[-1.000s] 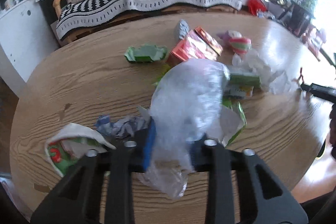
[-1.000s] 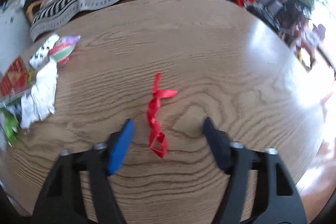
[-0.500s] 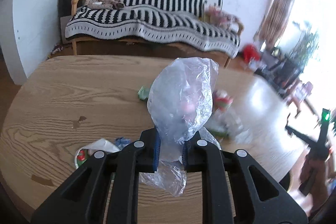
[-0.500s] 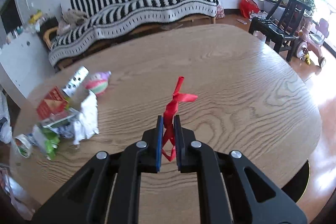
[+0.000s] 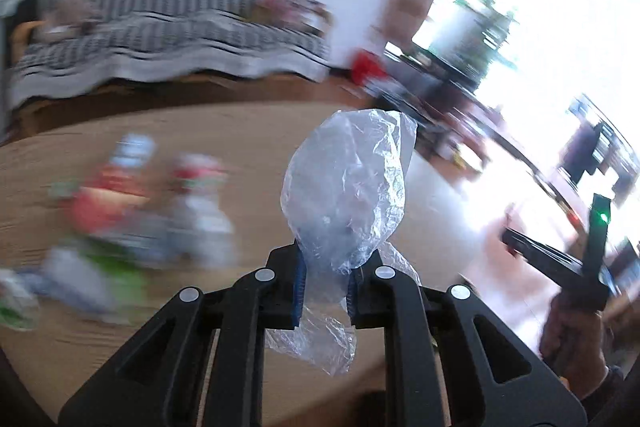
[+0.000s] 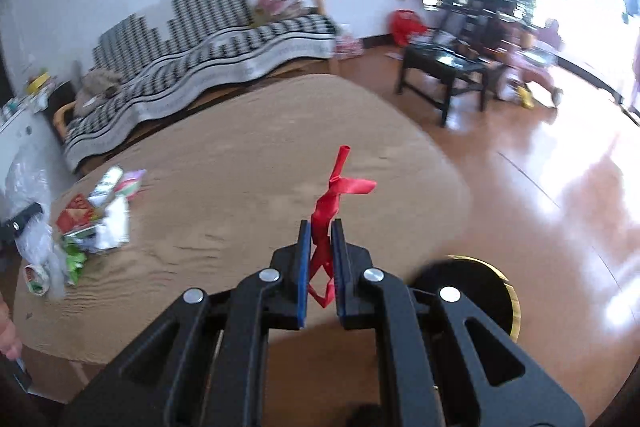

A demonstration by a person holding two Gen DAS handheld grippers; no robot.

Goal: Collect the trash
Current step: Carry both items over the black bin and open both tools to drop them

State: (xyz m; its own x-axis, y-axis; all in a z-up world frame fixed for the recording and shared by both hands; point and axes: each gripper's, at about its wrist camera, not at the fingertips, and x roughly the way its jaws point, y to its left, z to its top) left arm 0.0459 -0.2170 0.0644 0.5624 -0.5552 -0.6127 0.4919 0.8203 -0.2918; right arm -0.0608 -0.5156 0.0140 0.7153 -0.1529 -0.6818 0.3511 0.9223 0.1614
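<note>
L gripper [image 5: 324,277]: jaws clamped tight on clear plastic bag [image 5: 346,195]; bag bulges up above the pads, a crumpled tail hangs below them, all held in the air over the bench [image 5: 224,131].
R gripper [image 6: 320,259]: jaws closed on red ribbon [image 6: 334,203], pinched at mid-length; knotted end sticks up past the tips, a loop dangles under them. Held up off the bench, near its right edge.
Trash pile [image 6: 92,223]: wrappers, red packet, white paper, green bits; on the bench, left side in R view, well apart from the ribbon. Blurred in L view.
Bench: oval, wood grain.
Sofa [image 6: 192,59]: behind the bench, black/white striped throw.
Bin [image 6: 476,291]: round, black w/ gold rim, on the floor just beside the bench, lower right in R view.
Person: hand [image 5: 576,339] gripping R tool's handle, far right in L view.
</note>
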